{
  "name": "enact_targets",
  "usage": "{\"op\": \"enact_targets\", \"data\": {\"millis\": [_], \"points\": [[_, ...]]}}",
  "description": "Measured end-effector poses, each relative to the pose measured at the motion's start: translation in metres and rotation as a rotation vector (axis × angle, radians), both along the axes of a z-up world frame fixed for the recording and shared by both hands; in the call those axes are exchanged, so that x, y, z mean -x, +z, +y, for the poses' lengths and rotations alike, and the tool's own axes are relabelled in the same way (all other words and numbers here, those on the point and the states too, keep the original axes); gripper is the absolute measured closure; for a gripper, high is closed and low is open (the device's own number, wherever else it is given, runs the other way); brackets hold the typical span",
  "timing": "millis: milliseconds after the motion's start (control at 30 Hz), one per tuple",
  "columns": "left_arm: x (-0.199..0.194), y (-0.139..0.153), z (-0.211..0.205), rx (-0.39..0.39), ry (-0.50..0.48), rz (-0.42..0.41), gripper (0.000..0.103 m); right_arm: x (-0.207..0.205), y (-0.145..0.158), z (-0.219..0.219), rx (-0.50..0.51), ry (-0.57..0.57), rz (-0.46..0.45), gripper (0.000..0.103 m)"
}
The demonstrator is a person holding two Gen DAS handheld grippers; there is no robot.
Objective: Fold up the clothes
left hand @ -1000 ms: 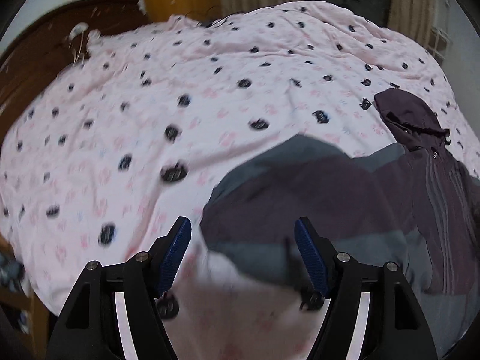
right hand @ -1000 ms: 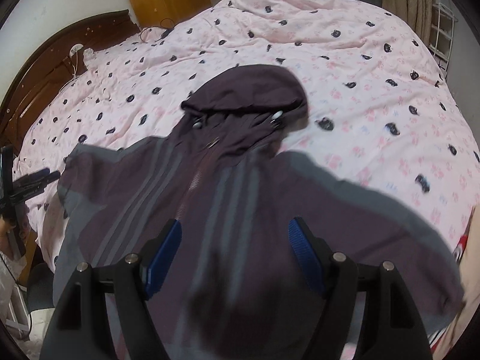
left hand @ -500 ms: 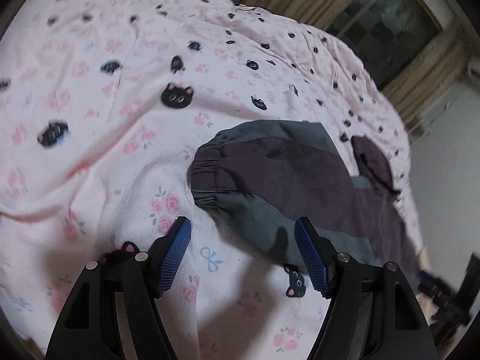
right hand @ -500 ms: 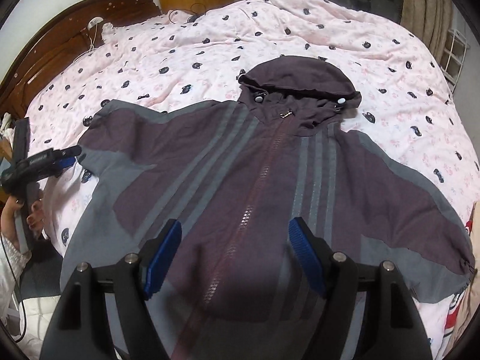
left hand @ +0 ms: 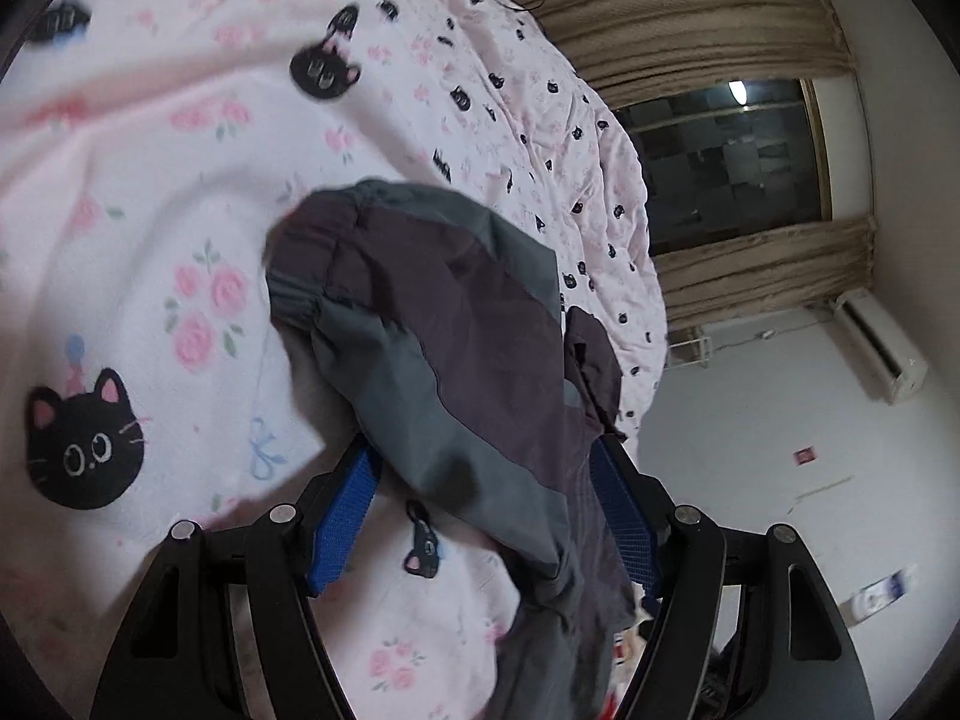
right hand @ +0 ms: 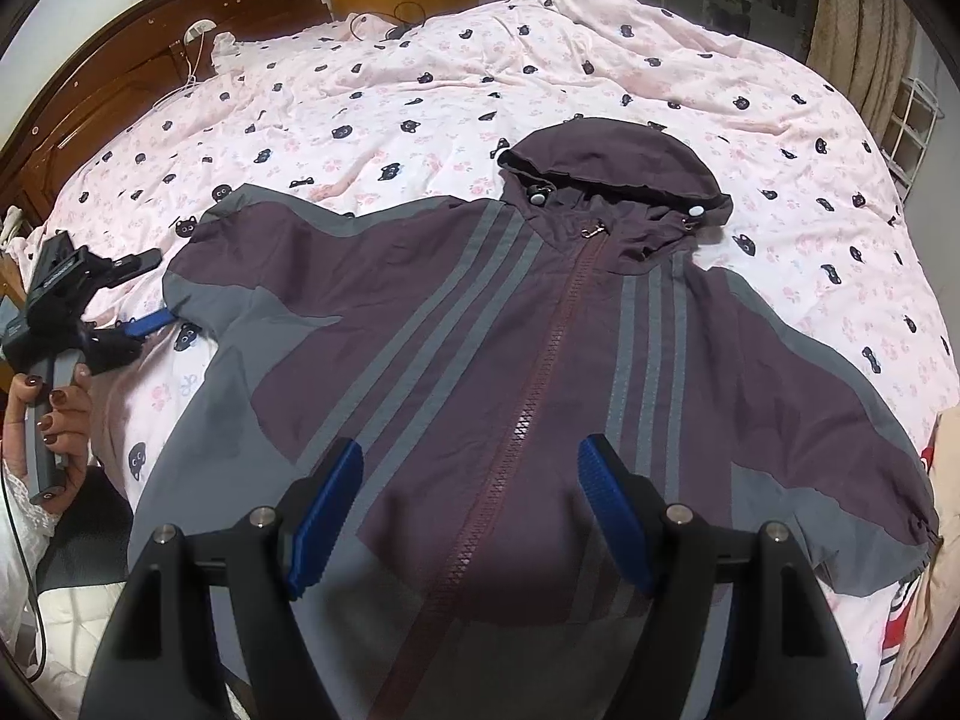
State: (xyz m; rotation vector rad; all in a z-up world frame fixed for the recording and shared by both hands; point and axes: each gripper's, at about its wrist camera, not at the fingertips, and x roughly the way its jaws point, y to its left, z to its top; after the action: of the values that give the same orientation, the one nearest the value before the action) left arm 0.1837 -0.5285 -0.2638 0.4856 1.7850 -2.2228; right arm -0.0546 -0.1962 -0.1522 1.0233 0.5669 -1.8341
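Now your left gripper point(left hand: 483, 507) has its jaws apart, straddling the jacket's point(right hand: 510, 360) sleeve point(left hand: 432, 348) without pinching it. Your right gripper point(right hand: 471, 513) hovers with jaws wide and empty above the hem. Front up on the bed point(right hand: 420, 60), the jacket's hood point(right hand: 612, 162) points to 12 o'clock.

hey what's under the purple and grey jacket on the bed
The jacket lies spread flat on the pink cat-print bedcover, which shows all around it. Whatever sits beneath the jacket's body is covered and cannot be seen.

Both grippers — left point(left hand: 480, 504), right point(right hand: 471, 510) — jaws apart, gripping nothing.
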Motion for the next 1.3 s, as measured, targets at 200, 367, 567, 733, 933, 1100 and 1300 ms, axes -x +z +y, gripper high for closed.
{"op": "enact_targets", "data": {"millis": [200,367,567,733,933,1100,1300], "points": [[0.003,-0.002,-0.007,-0.003,0.066,0.018,0.036,-0.004,-0.001,0.000,-0.016,0.005,0.011,0.027],[0.006,-0.001,-0.018,0.020,0.124,-0.012,0.037,-0.005,-0.005,0.000,-0.025,0.004,-0.004,0.027],[0.006,-0.003,-0.027,0.035,0.164,-0.055,0.042,-0.009,-0.006,-0.001,-0.033,0.014,0.004,0.027],[-0.003,-0.004,-0.036,0.043,0.198,-0.072,0.055,-0.009,-0.009,-0.003,-0.040,0.015,-0.003,0.027],[-0.007,-0.011,-0.041,0.051,0.207,-0.093,0.077,-0.010,-0.014,-0.004,-0.048,0.013,-0.017,0.027],[-0.011,-0.013,-0.036,0.084,0.209,-0.102,0.085,-0.015,-0.015,-0.009,-0.058,0.027,-0.010,0.027],[-0.019,-0.008,-0.029,0.130,0.224,-0.127,0.088,-0.020,-0.016,-0.017,-0.066,0.043,-0.008,0.027]]}}
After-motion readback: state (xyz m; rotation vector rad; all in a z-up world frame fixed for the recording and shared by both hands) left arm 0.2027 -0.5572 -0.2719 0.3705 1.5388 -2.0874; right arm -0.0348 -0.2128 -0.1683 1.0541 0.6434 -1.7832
